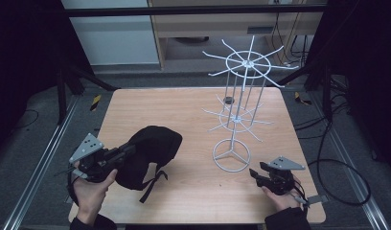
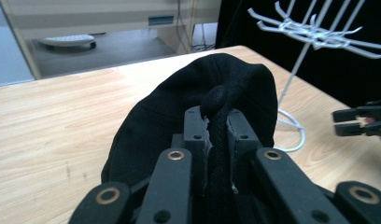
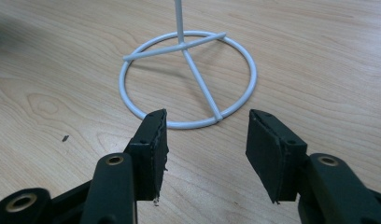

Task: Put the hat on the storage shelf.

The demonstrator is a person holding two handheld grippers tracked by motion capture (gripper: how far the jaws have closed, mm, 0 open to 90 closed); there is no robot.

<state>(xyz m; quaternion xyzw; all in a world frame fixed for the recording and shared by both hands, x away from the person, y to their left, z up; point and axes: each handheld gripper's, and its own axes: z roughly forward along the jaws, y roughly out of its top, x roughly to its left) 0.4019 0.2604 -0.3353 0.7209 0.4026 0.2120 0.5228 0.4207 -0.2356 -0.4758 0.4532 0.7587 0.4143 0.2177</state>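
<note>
A black fabric cap point(image 1: 153, 146) lies over the left half of the wooden table point(image 1: 193, 103), its strap point(image 1: 153, 184) trailing toward the front edge. My left gripper point(image 1: 130, 148) is shut on a fold of the cap. In the left gripper view the pads pinch the fabric point(image 2: 217, 135) between them, with the cap's crown point(image 2: 193, 88) bulging beyond my left gripper point(image 2: 217, 116). A white wire hanging rack point(image 1: 237, 91) stands right of centre. My right gripper point(image 1: 255, 173) is open near the front right, empty, and points at the rack's base ring point(image 3: 188, 79) just beyond my right gripper point(image 3: 207, 140).
The rack has two tiers of spoke hooks, the upper point(image 1: 248, 62) and the lower point(image 1: 235, 120). A small dark knob point(image 1: 228, 100) sits on it. Black cables point(image 1: 337, 167) and metal rails point(image 1: 45, 153) run along the floor beside the table. Furniture stands behind the far edge.
</note>
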